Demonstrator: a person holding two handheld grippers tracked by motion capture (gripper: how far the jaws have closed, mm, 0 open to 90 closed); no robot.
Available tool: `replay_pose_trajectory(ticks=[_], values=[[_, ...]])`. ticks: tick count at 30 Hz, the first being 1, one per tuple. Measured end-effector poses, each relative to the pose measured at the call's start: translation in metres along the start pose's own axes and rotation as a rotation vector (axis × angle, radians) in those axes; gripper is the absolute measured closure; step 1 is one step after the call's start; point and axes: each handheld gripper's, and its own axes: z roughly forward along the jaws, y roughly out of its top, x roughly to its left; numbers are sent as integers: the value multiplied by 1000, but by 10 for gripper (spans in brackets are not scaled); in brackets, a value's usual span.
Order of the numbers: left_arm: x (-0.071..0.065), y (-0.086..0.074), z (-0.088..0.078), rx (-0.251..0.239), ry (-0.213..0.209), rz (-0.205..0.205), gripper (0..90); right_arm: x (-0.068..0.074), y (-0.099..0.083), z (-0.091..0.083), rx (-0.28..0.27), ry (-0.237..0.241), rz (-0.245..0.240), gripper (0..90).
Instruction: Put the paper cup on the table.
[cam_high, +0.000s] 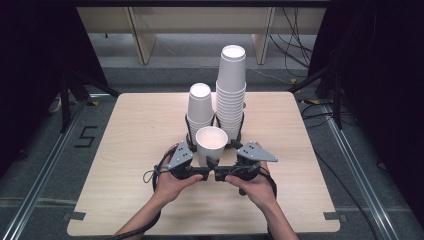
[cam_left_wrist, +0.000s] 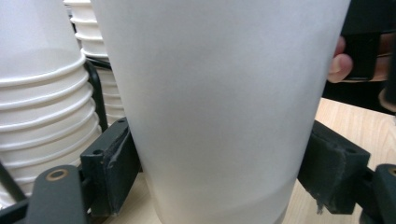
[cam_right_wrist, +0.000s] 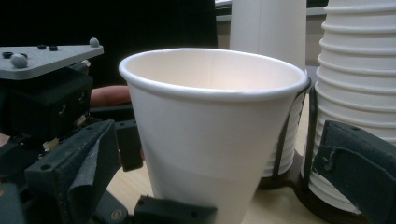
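- Paper cup (cam_high: 211, 144): single white cup, upright on the tabletop (cam_high: 125, 150) at the near centre, mouth up, empty as far as the interior shows.
- Left tool (cam_high: 206, 162): jaws pinch the lower wall of the paper cup, one pad on each side, as the left gripper view shows (cam_left_wrist: 224, 107).
- Right tool (cam_high: 218, 172): jaws spread wide; in the right gripper view the paper cup (cam_right_wrist: 212, 126) stands between them with a gap on both sides, no pad contact.
- Handling, judged: very light; thin wall that yields under pressure; the smooth surface may slip. The rolled rim is the stiffest part, the base next. Excess pinch force would likely dent or oval the wall.
- Grip point, judged: low on the wall near the base, or just under the rim, with light force.
- Beyond the cup: short cup stack (cam_high: 199, 110) at far left and tall cup stack (cam_high: 231, 92) at far right, both mouth down, each in a dark wire holder (cam_high: 240, 131), just behind the paper cup.
- Markings: no brand, label or print visible on any cup. A "5" (cam_high: 86, 136) is marked on the floor to the left.
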Motion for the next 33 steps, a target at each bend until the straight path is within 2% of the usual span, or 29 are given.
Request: replay_pose_trajectory(ticks=[1,4,6,7,10,12,13,17,21,22,26,28,29,30,31,33], values=[[0,0,-1,-1,4,0,204,-1,0,-2,0,-14,-16,5],[2,0,-4,-1,12,1,204,0,1,-8,-1,-11,-14,5],[4,0,-6,-2,18,1,204,-2,1,-12,-13,-26,-31,5],[5,-1,-7,-2,22,2,204,-2,1,-12,-19,-15,-26,5],[7,-1,-10,-3,30,6,204,-4,1,-17,-11,-36,-11,5],[8,-2,-13,-8,34,9,204,-7,1,-19,-13,-46,-34,5],[8,-2,-14,-4,36,10,204,-8,0,-19,-17,-40,-14,5],[10,-2,-18,-10,44,3,204,-12,-3,-22,-10,-69,-20,6],[11,-1,-21,-18,50,7,204,-13,-5,-24,-6,-65,-8,6],[11,-1,-22,-19,53,10,204,-15,-5,-24,-15,-75,-29,6],[13,-1,-27,-22,62,13,203,-16,-7,-26,-8,-77,-3,6],[15,-1,-30,-25,69,13,203,-19,-8,-27,-7,-79,0,7],[16,-1,-32,-23,73,14,203,-20,-9,-28,-10,-92,-14,8],[17,-2,-33,-29,75,11,203,-21,-9,-29,-9,-84,1,8],[18,-2,-35,-26,82,10,203,-21,-10,-30,-2,-98,3,8],[20,-3,-39,-26,91,9,203,-25,-11,-31,-11,-94,-3,11]])
